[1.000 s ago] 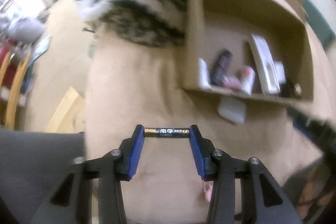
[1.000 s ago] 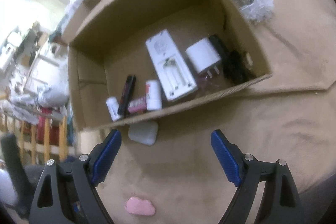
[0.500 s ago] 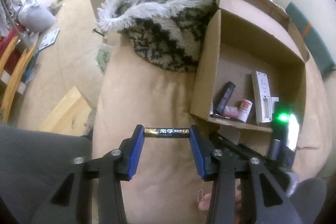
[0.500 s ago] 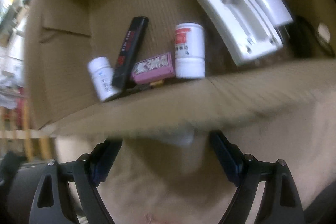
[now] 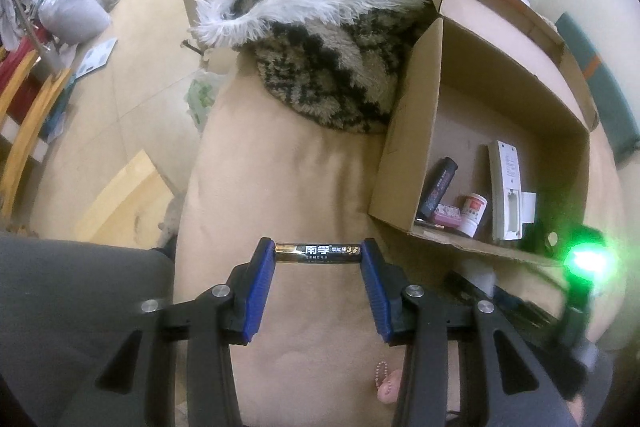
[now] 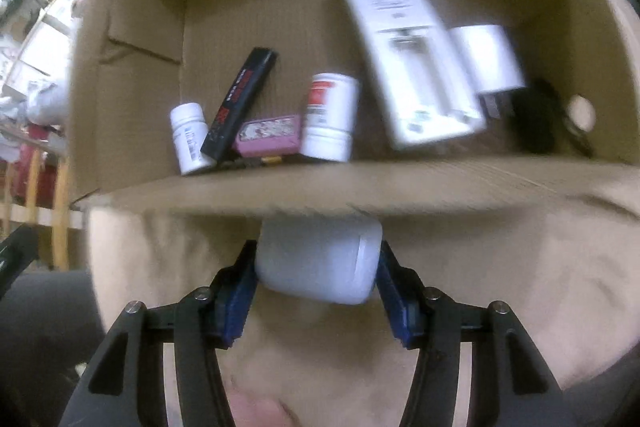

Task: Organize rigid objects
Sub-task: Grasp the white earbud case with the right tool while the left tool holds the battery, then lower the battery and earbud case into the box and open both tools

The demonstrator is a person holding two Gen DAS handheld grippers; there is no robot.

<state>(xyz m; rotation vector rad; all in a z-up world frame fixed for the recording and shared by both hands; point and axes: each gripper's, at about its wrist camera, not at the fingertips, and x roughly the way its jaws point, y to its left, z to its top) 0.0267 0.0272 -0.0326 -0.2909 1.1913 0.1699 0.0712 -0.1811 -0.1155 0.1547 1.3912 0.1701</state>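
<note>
Both busy: left gripper (image 5: pixel 319 254) pinches battery (image 5: pixel 319 253), right gripper (image 6: pixel 318 267) clamps white case (image 6: pixel 318 261).

Left wrist view looks from high and farther back, cardboard box (image 5: pixel 412 163) at right; right wrist view sits close against its front wall (image 6: pixel 360 187); both share its contents.

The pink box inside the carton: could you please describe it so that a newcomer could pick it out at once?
Look into the open cardboard box on the tan cushion. Along its near wall, the pink box lies flat between a leaning black tube and a red-labelled white bottle. It is the only pink, rectangular item among white bottles and white electronics.
</note>
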